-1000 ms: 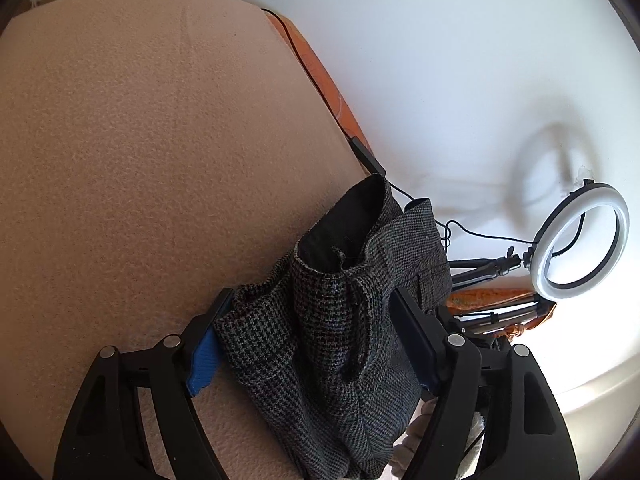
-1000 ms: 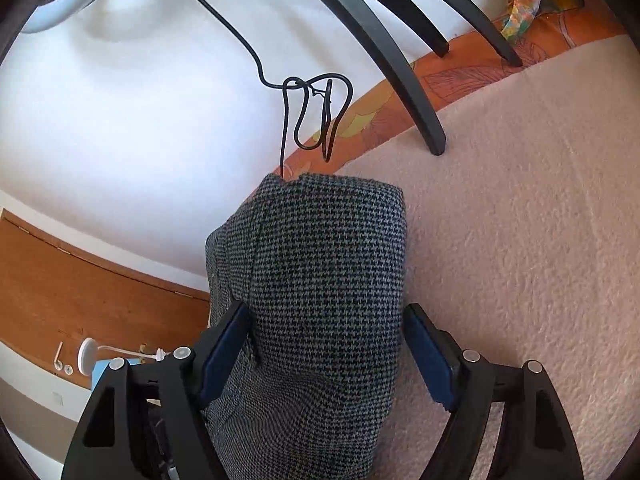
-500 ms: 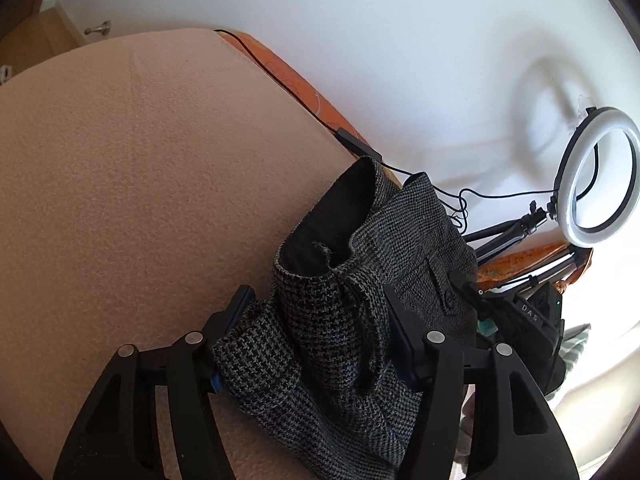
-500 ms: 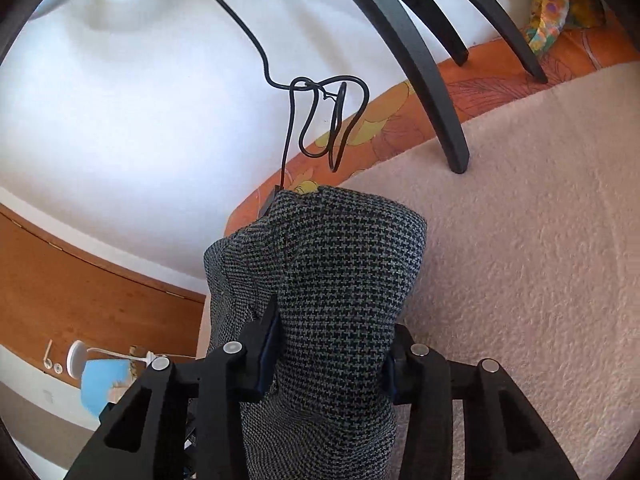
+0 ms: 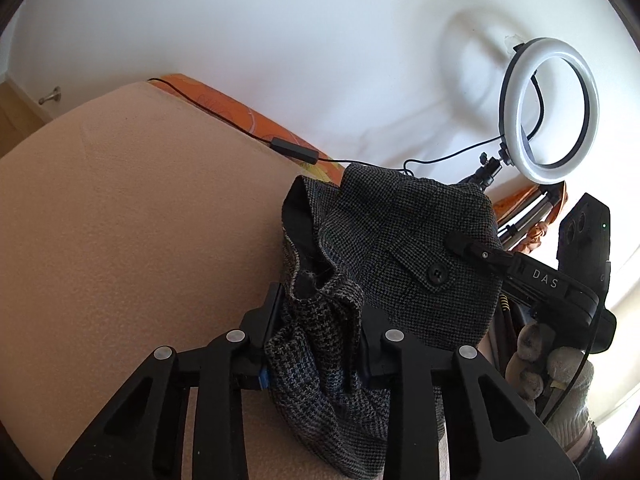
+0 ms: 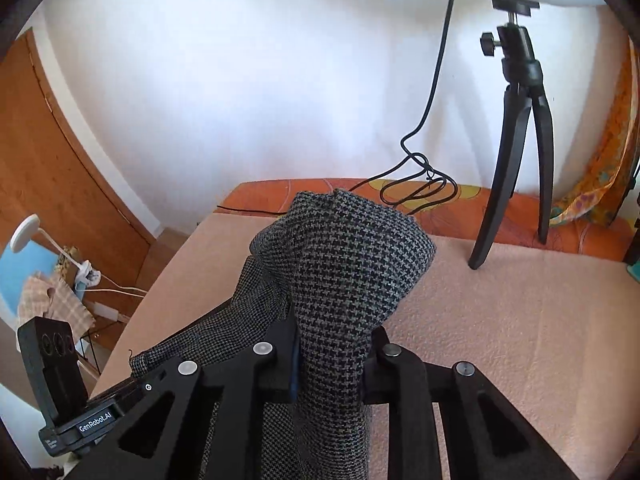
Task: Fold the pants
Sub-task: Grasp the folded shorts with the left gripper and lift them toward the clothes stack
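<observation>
The grey houndstooth pants (image 5: 392, 240) are bunched and lifted above a pink blanket (image 5: 140, 220). My left gripper (image 5: 316, 332) is shut on a gathered edge near the dark waistband opening; a buttoned pocket flap shows to its right. My right gripper (image 6: 332, 356) is shut on another fold of the pants (image 6: 348, 264), which stands up between the fingers and hangs down to the left. The other gripper's body shows at the right of the left wrist view (image 5: 560, 280) and at the lower left of the right wrist view (image 6: 60, 380).
A ring light (image 5: 548, 108) on a black tripod (image 6: 516, 128) stands at the back on the orange sheet (image 6: 500, 208), with its cable (image 6: 420, 184) trailing along the white wall. A wooden door (image 6: 48, 160) and a small lamp (image 6: 28, 232) are at the left.
Both grippers closed on the pants and lifted them off the blanket. Both views have tilted up toward the wall and ring light.
</observation>
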### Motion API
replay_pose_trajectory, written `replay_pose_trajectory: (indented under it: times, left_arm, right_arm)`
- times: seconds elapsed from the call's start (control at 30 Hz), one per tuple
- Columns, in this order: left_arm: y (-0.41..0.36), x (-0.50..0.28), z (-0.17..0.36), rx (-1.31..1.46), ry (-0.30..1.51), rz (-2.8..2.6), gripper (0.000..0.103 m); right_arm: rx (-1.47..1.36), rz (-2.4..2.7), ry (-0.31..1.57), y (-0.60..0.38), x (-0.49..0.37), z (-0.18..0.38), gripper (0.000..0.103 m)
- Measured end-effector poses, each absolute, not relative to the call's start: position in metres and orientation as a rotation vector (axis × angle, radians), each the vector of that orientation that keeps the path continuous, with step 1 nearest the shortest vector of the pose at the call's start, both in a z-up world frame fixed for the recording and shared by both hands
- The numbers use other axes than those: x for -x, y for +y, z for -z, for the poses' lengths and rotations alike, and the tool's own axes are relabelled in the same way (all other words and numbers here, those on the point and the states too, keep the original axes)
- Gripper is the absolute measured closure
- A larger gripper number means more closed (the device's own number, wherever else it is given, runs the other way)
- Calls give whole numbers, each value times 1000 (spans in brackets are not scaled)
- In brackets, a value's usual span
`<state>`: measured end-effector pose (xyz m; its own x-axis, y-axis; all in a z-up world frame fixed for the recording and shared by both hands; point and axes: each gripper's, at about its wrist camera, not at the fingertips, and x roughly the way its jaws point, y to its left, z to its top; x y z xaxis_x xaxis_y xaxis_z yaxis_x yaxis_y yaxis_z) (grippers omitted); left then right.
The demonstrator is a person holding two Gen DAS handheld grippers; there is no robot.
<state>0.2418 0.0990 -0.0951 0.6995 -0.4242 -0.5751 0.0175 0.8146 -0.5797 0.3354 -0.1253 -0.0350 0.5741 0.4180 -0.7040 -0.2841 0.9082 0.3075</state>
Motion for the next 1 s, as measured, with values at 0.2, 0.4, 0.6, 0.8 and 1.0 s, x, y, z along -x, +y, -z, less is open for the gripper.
replay_pose_trajectory:
  times: [0.2, 0.4, 0.6, 0.8, 1.0]
  left_arm:
    - [61, -230, 85, 527, 789, 356, 79]
    - [14, -210, 59, 462, 751, 472, 80]
    - [-43, -197, 35, 413, 703, 586, 82]
    - [-97, -192, 20, 397, 689, 691, 82]
    - [-153, -196, 2, 371, 668, 776, 82]
  right_arm:
    - [-123, -405, 831, -137, -318, 12, 85]
    - [-102, -371, 791, -171, -291, -13, 85]
    - [-114, -325, 750, -229, -261, -37, 85]
    - [-114, -261, 718, -286, -240, -58, 85]
    - [-115, -197, 685, -343, -227, -81, 85]
